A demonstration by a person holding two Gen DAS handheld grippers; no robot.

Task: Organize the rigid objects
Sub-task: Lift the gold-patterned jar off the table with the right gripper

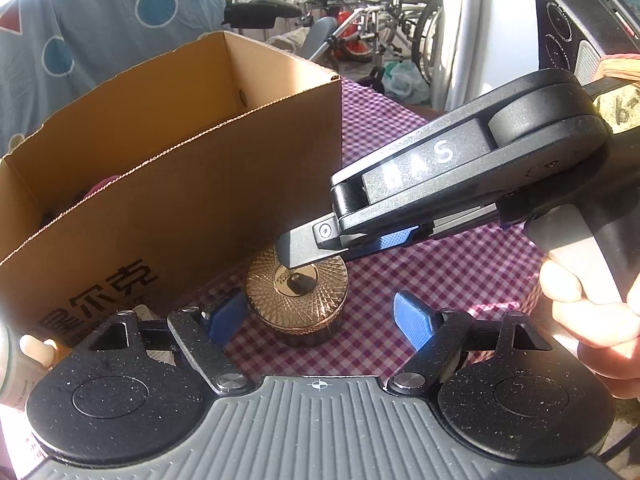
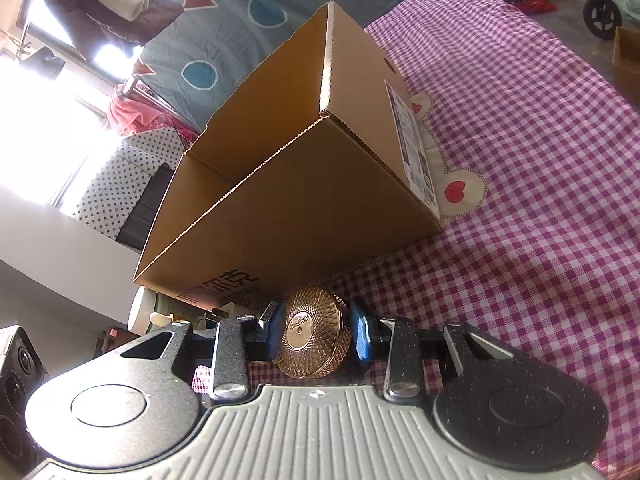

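Note:
A round gold tin (image 1: pixel 296 294) with a ribbed lid stands on the checked cloth (image 1: pixel 440 280) in front of an open cardboard box (image 1: pixel 180 160). My left gripper (image 1: pixel 318 310) is open; its blue pads (image 1: pixel 224 316) stand apart from the tin on both sides. My right gripper (image 1: pixel 312 258) reaches in from the right over the tin. In the right wrist view the right gripper (image 2: pixel 318 334) is shut on the tin (image 2: pixel 312 332), with a blue pad (image 2: pixel 362 338) against each side. The box (image 2: pixel 300 200) rises just behind it.
A white bottle (image 1: pixel 16 360) (image 2: pixel 144 312) lies by the box's left corner. A person's hand (image 1: pixel 580 320) holds the right gripper's handle. A black device (image 1: pixel 580 20) sits at the top right. Wheelchairs (image 1: pixel 380 20) stand beyond the table. Checked cloth (image 2: pixel 520 160) stretches right of the box.

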